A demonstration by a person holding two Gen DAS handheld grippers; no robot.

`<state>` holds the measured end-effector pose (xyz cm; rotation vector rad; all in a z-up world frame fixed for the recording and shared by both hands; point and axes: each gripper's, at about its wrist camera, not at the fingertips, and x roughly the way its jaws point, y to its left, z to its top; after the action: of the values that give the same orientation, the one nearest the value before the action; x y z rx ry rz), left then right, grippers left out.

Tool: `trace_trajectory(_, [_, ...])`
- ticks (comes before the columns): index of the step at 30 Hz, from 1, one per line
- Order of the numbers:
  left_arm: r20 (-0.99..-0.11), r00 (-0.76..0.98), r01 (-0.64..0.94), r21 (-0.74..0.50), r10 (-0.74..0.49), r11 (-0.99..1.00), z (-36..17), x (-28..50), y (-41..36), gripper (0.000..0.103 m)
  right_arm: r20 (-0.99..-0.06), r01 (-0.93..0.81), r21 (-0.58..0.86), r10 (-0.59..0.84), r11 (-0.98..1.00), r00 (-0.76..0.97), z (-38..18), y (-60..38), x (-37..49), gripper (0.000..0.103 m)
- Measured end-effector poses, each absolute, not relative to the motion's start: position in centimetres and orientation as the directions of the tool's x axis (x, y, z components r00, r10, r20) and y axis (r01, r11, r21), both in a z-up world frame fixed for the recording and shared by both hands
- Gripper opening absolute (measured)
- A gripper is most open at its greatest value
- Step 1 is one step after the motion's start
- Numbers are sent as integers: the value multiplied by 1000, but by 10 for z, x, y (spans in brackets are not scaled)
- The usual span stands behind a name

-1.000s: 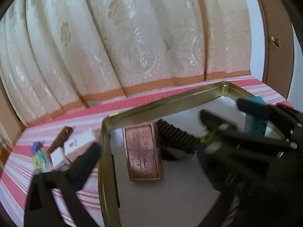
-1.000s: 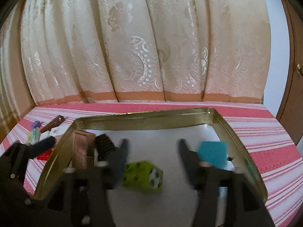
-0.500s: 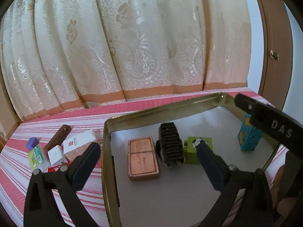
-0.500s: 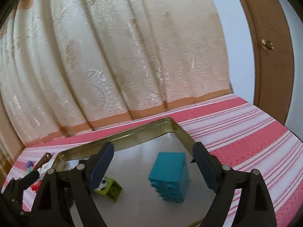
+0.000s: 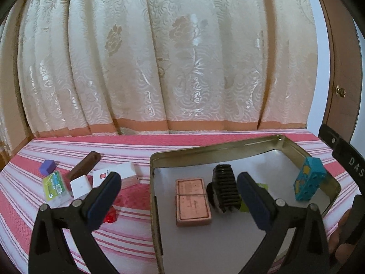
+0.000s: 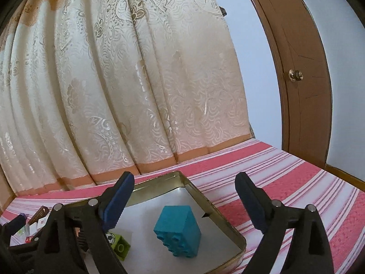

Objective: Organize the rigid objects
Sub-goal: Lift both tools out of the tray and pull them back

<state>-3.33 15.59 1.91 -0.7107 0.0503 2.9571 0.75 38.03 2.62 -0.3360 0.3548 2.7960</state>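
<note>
Between the spread, empty fingers of the right claw, the teal block stands in the tin tray's far right corner, probably light, stiff and slick, best pinched across its flat sides, while the left claw gapes empty too.

A home, likely a bedroom — floral cream curtain, pink striped bedspread, wooden door at right.

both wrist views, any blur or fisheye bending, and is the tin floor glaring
Left wrist view: sharp, no motion blur; curtain folds bow outward and corners are dark; tin floor evenly pale, no harsh glare. Right wrist view: also sharp; door frame curves strongly; teal block casts only a soft shadow.
</note>
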Motion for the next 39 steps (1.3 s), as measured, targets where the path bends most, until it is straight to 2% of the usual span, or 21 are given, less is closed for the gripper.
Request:
trace_trajectory(15, [-409, -911, -96, 73, 58, -993, 16, -27, 155, 102, -233, -353, 194, 306, -915, -923, 25, 376, 19, 92])
trace_trajectory(39, [-414, -905, -107, 10, 93, -994, 17, -15, 121, 102, -234, -380, 207, 331, -902, -914, 23, 337, 51, 92])
